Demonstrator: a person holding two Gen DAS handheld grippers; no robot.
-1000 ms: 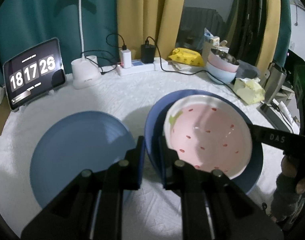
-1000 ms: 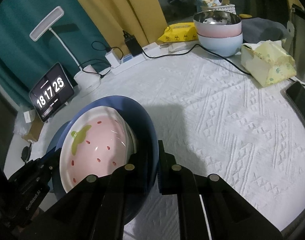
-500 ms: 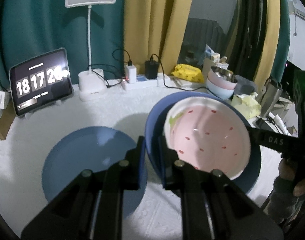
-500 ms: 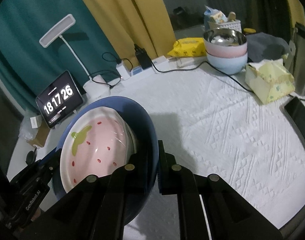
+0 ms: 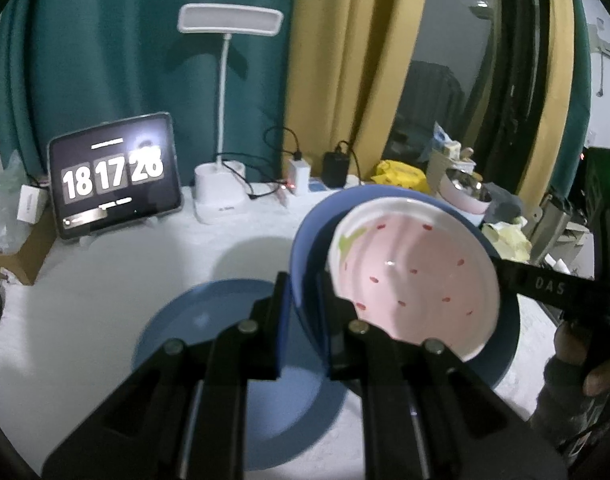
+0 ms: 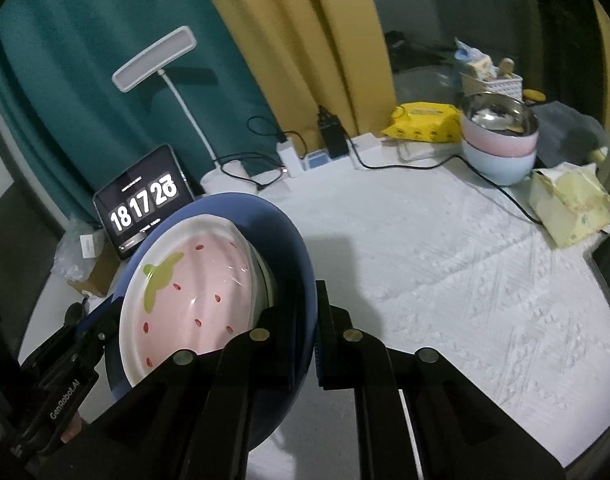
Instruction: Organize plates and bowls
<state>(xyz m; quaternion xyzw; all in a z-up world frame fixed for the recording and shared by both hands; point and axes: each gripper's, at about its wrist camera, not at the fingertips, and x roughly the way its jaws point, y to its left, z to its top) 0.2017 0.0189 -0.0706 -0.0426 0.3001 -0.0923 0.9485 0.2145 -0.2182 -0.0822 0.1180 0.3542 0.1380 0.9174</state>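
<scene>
Jointly, the left hand-held gripper and the right hand-held gripper are clamped on opposite rims of the blue plate, which carries the pink bowl clear of the counter. A second plate lies flat below and left of the load, nearer the left hand-held gripper. Stacked bowls stand well apart at the far right.

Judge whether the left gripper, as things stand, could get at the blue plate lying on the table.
Probably not: the left gripper is shut on the lifted blue plate carrying the strawberry bowl; the flat plate lies uncovered below.
</scene>
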